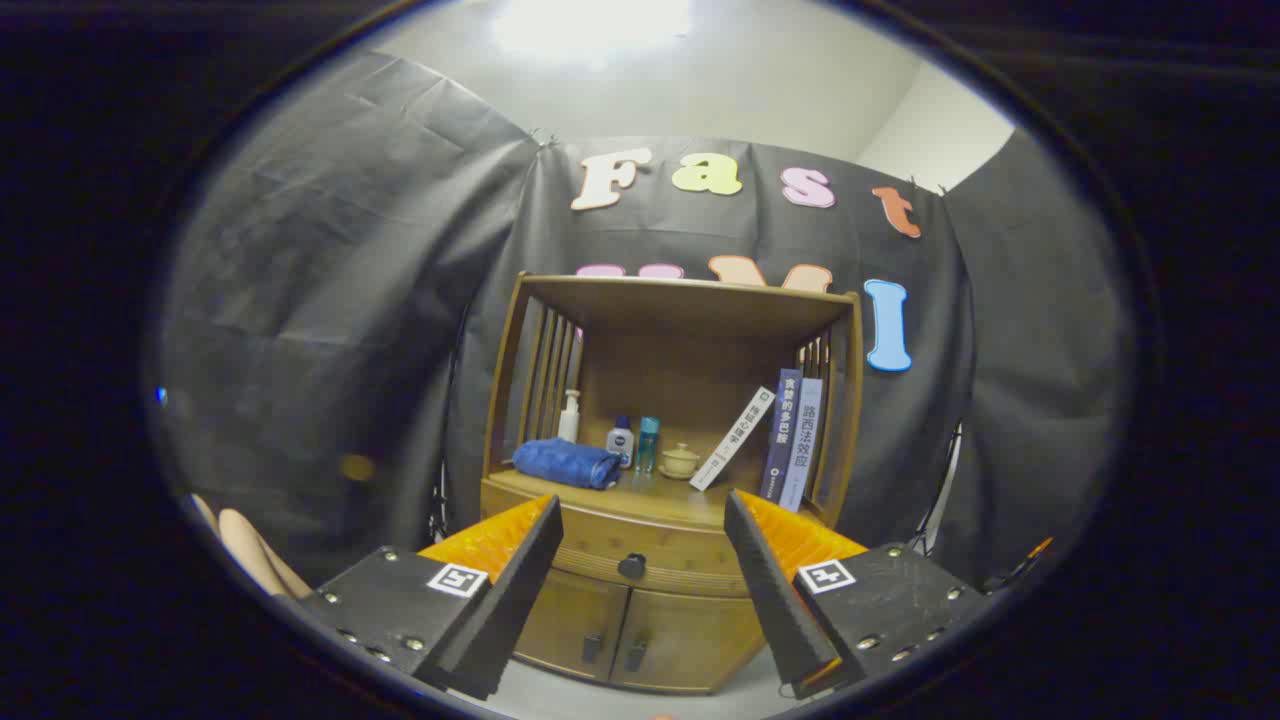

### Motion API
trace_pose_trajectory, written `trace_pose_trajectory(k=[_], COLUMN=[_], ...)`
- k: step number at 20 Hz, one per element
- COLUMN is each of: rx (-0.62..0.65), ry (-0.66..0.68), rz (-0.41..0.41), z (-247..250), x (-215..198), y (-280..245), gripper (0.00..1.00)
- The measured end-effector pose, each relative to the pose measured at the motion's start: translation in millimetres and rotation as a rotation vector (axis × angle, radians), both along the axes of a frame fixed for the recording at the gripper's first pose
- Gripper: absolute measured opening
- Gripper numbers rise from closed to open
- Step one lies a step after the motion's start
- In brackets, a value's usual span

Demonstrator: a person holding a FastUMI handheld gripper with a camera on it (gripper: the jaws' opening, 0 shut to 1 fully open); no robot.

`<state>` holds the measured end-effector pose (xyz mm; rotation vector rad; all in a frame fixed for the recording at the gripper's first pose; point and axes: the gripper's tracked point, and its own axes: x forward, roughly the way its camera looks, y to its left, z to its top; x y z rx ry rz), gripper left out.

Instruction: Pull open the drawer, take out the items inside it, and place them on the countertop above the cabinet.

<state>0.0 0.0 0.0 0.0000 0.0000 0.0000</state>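
The gripper (640, 510) is sitting nearest the camera, its two fingers (520, 560) spread wide apart and gripping nothing. Through the gap between them the wooden cabinet (670, 480) is showing, standing against the booth's dark cloth wall and facing the gripper squarely.

The drawer (640, 555) is lying directly ahead of the jaws and slightly below the fingertips, its front running left to right across the cabinet, just under the countertop (640, 495). It is appearing fully closed, so its contents are hidden. The dark drawer knob (632, 566) is sitting close to the centre line between the fingers, beyond their tips and not touching either one. Judged from this, the coming move is calling for a straight advance toward the knob, the fingers closing on it from left and right, then a pull back toward the near side.

Below the drawer, two cabinet doors (630, 630) are standing closed. The countertop is already carrying a folded blue towel (567, 463) at the left, a pump bottle (569, 416), two smaller bottles (634, 442), a small lidded pot (680, 460), and books (790, 440) leaning at the right. Free space for placing items is looking limited to the near edge.
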Motion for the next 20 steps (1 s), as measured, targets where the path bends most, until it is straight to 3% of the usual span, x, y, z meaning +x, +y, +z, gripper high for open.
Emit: trace_pose_trajectory(k=[9, 20], rx=[-0.009, -0.006], ry=[-0.02, 0.016], rz=[-0.066, -0.066], z=[16.2, 0.1], x=[-4.0, -2.4], y=[-18.3, -15.1], gripper=[0.97, 0.97])
